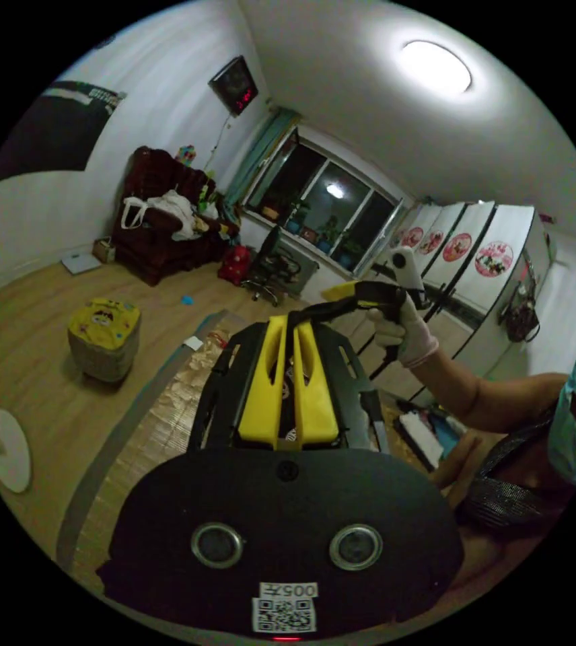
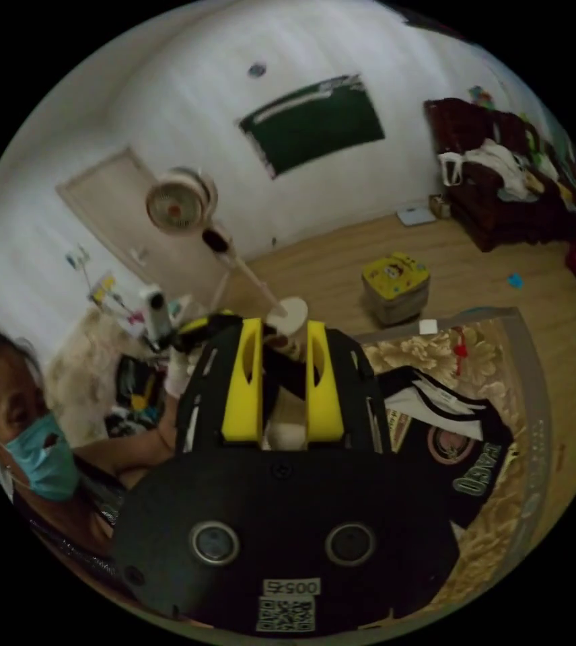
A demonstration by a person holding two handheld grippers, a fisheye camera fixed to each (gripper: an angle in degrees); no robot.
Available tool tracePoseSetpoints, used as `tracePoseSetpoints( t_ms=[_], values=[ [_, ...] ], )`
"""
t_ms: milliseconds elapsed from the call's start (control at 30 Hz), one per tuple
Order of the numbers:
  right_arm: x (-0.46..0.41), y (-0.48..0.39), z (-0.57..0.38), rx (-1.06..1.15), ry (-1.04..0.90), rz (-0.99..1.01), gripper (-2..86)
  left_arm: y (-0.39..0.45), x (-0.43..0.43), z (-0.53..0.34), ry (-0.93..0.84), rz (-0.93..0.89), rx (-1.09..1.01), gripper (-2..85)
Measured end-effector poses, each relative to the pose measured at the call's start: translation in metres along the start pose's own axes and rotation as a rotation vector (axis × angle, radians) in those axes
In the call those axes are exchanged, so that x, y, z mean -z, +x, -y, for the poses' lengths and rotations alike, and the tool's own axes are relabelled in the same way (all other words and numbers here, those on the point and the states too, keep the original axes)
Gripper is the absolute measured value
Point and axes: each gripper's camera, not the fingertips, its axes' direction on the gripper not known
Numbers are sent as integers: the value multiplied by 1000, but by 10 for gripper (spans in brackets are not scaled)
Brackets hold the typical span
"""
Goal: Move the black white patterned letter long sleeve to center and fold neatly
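Left tool (image 1: 295, 350) pinching black sleeve (image 1: 321, 311) (taut)

A yellow-topped stool (image 1: 104, 338) stands on the wooden floor (image 1: 25, 336), well apart from a dark red armchair (image 1: 160, 222) piled with white cloth. A standing fan (image 2: 182, 200) stands before the door (image 2: 126, 222), and a round ceiling lamp (image 1: 435, 66) glows above the window (image 1: 328, 205).

Shirt (image 2: 459, 437) lies on mat (image 2: 503, 531), right of right gripper (image 2: 284, 377). Box (image 2: 396, 282) on floor (image 2: 369, 249) beyond mat's far edge. Fan (image 2: 180, 198) left of box, near wall. Armchair (image 2: 496, 182) far right, clothes piled on it.
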Motion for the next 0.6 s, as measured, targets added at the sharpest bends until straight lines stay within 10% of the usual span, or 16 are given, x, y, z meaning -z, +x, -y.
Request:
tracePoseSetpoints(
  t_ms=[600],
  values=[
    [-21,58,-35,-96,-313,114,45,3,-113,62,-62,20,-106,11]
  ],
)
